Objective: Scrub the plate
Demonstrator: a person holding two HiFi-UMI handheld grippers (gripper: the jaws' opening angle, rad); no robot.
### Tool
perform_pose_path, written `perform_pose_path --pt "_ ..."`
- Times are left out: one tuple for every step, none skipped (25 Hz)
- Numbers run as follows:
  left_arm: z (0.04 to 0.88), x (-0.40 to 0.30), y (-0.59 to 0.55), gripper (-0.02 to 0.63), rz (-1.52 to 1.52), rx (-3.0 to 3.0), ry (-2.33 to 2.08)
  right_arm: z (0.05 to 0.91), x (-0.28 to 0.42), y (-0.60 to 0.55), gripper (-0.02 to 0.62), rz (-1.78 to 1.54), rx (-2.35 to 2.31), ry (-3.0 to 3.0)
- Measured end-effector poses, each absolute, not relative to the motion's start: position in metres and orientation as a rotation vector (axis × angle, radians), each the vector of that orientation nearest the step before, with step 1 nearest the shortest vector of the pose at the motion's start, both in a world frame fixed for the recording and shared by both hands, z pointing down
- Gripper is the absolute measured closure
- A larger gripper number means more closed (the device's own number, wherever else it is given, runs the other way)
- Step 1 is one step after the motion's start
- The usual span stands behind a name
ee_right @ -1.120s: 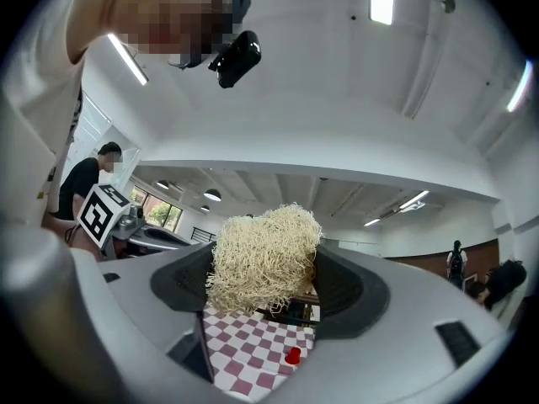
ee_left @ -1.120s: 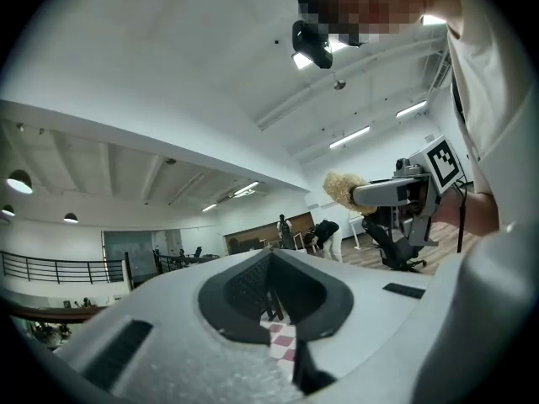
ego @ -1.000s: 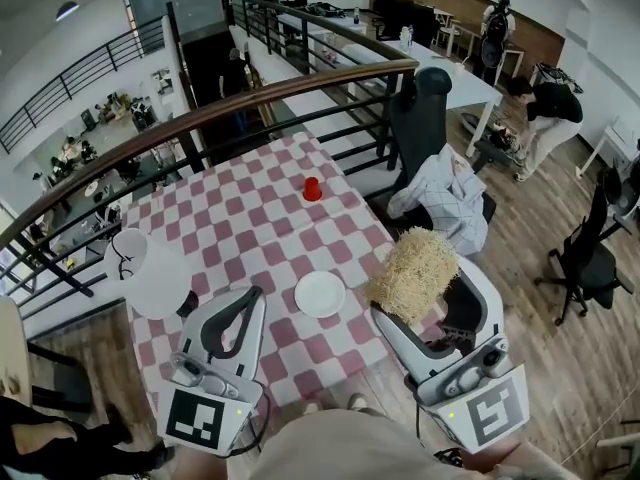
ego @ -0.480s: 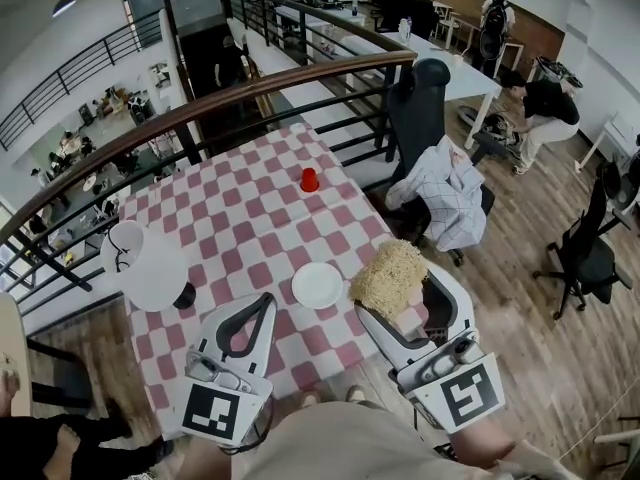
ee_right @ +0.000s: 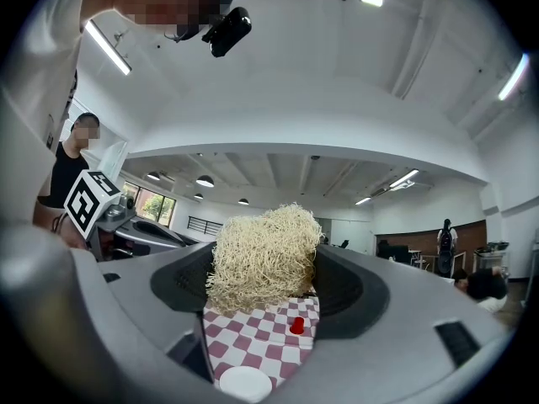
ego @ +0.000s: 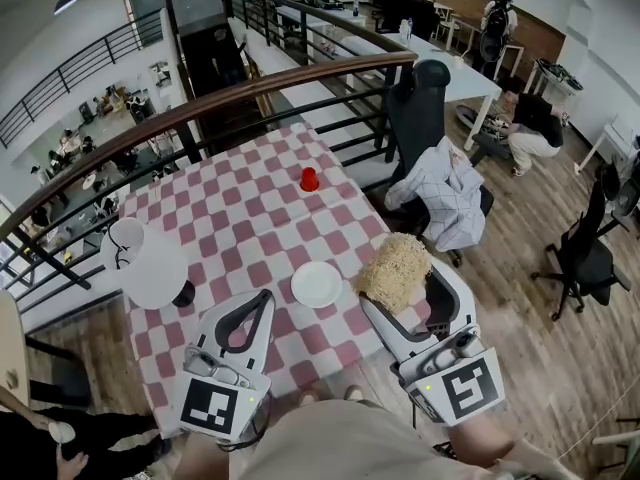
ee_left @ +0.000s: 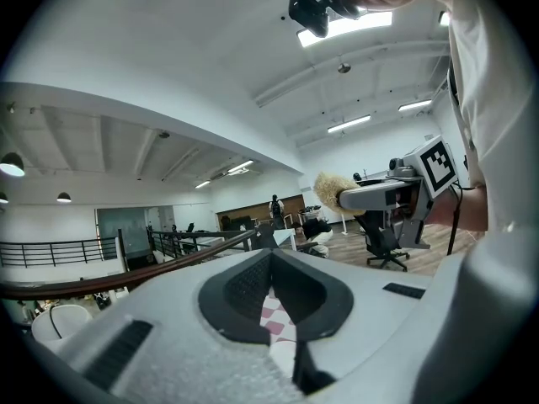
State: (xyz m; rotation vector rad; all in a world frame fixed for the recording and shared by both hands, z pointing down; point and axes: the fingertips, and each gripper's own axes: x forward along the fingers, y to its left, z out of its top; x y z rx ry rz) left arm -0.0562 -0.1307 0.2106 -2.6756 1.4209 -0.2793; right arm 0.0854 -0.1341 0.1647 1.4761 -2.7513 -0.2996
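A small white plate (ego: 317,284) lies on the red-and-white checked table (ego: 250,218), near its front edge. My right gripper (ego: 400,280) is shut on a straw-coloured scrubber (ego: 395,267), held just right of the plate and above the table's right edge. In the right gripper view the scrubber (ee_right: 263,255) fills the jaws, with the plate (ee_right: 244,384) below and ahead of it. My left gripper (ego: 258,303) hovers over the table to the plate's left, shut with nothing in it. The left gripper view shows only checked cloth (ee_left: 274,314) through its closed jaws.
A red cup (ego: 309,179) stands further back on the table. White rounded objects (ego: 150,263) sit at the table's left edge. A dark railing (ego: 250,103) runs behind the table. A black chair draped with a pale cloth (ego: 440,193) stands to the right.
The right gripper with the scrubber has shifted slightly left, closer to the plate. The left gripper has barely moved.
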Motion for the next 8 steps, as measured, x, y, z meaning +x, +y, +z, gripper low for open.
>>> perform_pose_path --pt "0.2117 -0.0564 -0.1305 0.591 -0.283 -2.678 1.42 0.1645 0.086 -0.1348 0.252 -0.298 1.479 -2.748" --pt "0.2124 -0.0564 -0.1301 0.591 -0.285 -2.679 1.418 0.1643 0.0866 -0.1353 0.252 -0.296 1.48 -2.746" --pt "0.2127 -0.0563 -0.1295 0.591 -0.286 -2.68 1.416 0.164 0.0871 -0.1356 0.252 -0.295 1.48 -2.746" --pt "0.2127 -0.056 -0.1289 0.591 -0.287 -2.68 1.413 0.1637 0.0876 -0.1357 0.253 -0.295 1.481 -2.744" --pt "0.2126 -0.0557 -0.1284 0.591 -0.288 -2.68 1.409 0.1636 0.0883 -0.1357 0.252 -0.294 1.482 -2.742" --pt "0.2126 -0.0554 -0.1279 0.591 -0.29 -2.68 1.406 0.1637 0.0891 -0.1356 0.252 -0.292 1.484 -2.739" --pt "0.2127 -0.055 -0.1274 0.592 -0.291 -2.681 1.402 0.164 0.09 -0.1355 0.252 -0.288 1.486 -2.735" --pt "0.2127 -0.0546 -0.1269 0.591 -0.293 -2.682 1.399 0.1643 0.0909 -0.1353 0.252 -0.284 1.489 -2.732"
